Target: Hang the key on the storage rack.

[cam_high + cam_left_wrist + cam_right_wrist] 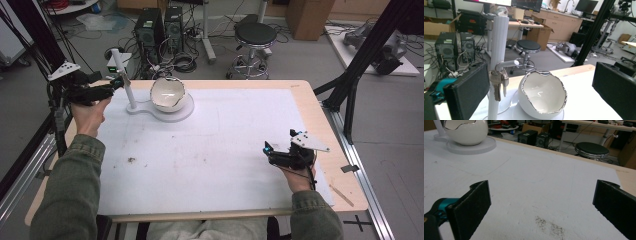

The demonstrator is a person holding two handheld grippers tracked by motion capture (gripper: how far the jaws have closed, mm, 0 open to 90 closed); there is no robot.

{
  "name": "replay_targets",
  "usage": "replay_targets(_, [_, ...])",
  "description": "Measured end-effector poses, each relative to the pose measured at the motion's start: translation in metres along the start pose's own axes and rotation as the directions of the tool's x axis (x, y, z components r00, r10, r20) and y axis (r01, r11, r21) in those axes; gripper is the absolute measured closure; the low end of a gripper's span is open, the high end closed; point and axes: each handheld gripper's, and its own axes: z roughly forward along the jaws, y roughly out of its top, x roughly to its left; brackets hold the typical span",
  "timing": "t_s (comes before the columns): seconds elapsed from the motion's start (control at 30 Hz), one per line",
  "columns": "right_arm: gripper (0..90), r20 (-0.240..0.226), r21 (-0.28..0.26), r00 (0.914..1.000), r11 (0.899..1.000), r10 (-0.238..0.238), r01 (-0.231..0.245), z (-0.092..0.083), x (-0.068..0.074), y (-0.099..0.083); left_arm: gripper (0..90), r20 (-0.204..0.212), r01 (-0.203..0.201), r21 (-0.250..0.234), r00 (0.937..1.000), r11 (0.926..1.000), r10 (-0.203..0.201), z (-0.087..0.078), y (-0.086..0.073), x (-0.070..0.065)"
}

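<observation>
A white mat covers the wooden tabletop (320,120); computer towers (159,27) and a black round stool (255,35) stand behind. The left gripper (541,85), jaws spread, faces the white post's hanging keys (499,83); the right gripper (541,205) hovers low, jaws spread.

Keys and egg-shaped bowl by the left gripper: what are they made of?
Keys: dull silver metal by their grey sheen, hung on a hook of the ribbed white post, likely plastic. Egg-shaped bowl: glossy white, probably glazed ceramic, with highlights inside and a thin metallic-looking line on its jagged rim.
</observation>
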Motion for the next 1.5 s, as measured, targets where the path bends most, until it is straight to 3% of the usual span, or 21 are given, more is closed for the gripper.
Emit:
replay_targets(0.07, [0.5, 0.0, 0.0, 1.0, 1.0, 0.0, 0.0, 0.0, 0.0, 0.0, 1.7, -0.013, -0.013, -0.012, 0.9998, 0.9998, 0.013, -0.003, -0.002, -0.001])
replay_targets(0.27, [0.5, -0.002, -0.002, 1.0, 1.0, -0.009, 0.009, 0.001, -0.001, 0.0, 1.6, -0.001, 0.012, -0.024, 0.9999, 0.9997, -0.012, -0.011, -0.012, -0.001])
replay_targets(0.33, [0.5, -0.003, 0.0, 1.0, 1.0, -0.006, 0.006, 0.001, 0.0, 0.0, 1.7, 0.001, 0.004, -0.03, 1.0, 0.9995, -0.004, -0.014, -0.016, -0.005])
replay_targets(0.37, [0.5, -0.002, 0.0, 1.0, 1.0, -0.005, 0.005, 0.001, 0.0, 0.0, 1.7, -0.003, -0.026, -0.02, 0.9997, 0.9994, 0.026, -0.016, -0.018, -0.01])
replay_targets(0.43, [0.5, -0.003, -0.001, 1.0, 1.0, -0.009, 0.009, 0.001, -0.001, 0.0, 1.7, 0.003, -0.044, -0.008, 0.999, 0.999, 0.044, -0.017, -0.021, -0.013])
replay_targets(0.5, [0.5, -0.005, 0.002, 1.0, 1.0, -0.005, 0.005, 0.001, 0.0, 0.0, 1.7, 0.011, -0.048, 0.006, 0.9988, 0.9988, 0.048, -0.018, -0.024, -0.015])
replay_targets(0.97, [0.5, -0.002, 0.0, 1.0, 1.0, -0.004, 0.004, 0.0, 0.0, 0.0, 1.7, 0.009, -0.032, 0.008, 0.9994, 0.9994, 0.032, -0.025, -0.043, -0.02])
replay_targets(1.33, [0.5, -0.005, 0.002, 1.0, 1.0, -0.005, 0.005, 0.0, 0.001, 0.0, 1.7, -0.019, -0.05, 0.019, 0.9985, 0.9986, 0.051, -0.04, -0.059, -0.021])
replay_targets(1.5, [0.5, -0.004, 0.003, 0.9999, 1.0, -0.013, 0.013, 0.0, 0.001, 0.0, 1.7, -0.021, -0.029, 0.021, 0.9994, 0.9994, 0.03, -0.046, -0.067, -0.019])
